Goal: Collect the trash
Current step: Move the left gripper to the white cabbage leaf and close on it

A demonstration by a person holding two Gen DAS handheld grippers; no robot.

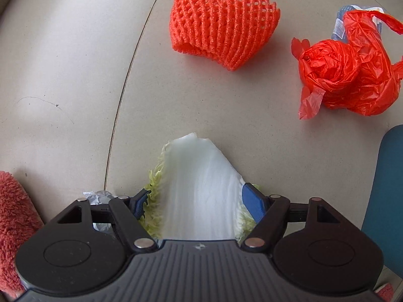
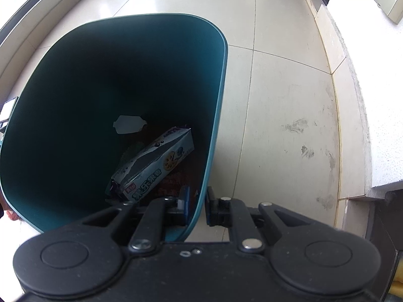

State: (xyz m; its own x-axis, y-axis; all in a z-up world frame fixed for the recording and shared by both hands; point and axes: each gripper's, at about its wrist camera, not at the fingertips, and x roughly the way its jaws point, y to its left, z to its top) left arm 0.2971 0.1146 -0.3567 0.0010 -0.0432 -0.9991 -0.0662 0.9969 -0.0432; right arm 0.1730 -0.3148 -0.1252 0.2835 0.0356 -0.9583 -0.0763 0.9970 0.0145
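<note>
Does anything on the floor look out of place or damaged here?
Yes. Trash lies loose on the tiled floor: a cabbage leaf with a torn tip, an orange foam net, a crumpled red plastic bag. The bin already holds a snack box.

Left claw [image 1: 199,203] points straight down, jaws spread wide — right claw [image 2: 196,206] clamped, tilted steeply downward.

Floor and surroundings

Large beige floor tiles [image 2: 284,80] with thin grout lines are seen, scuffed near a white wall [image 2: 385,115]; bright daylight is reflected.
</note>
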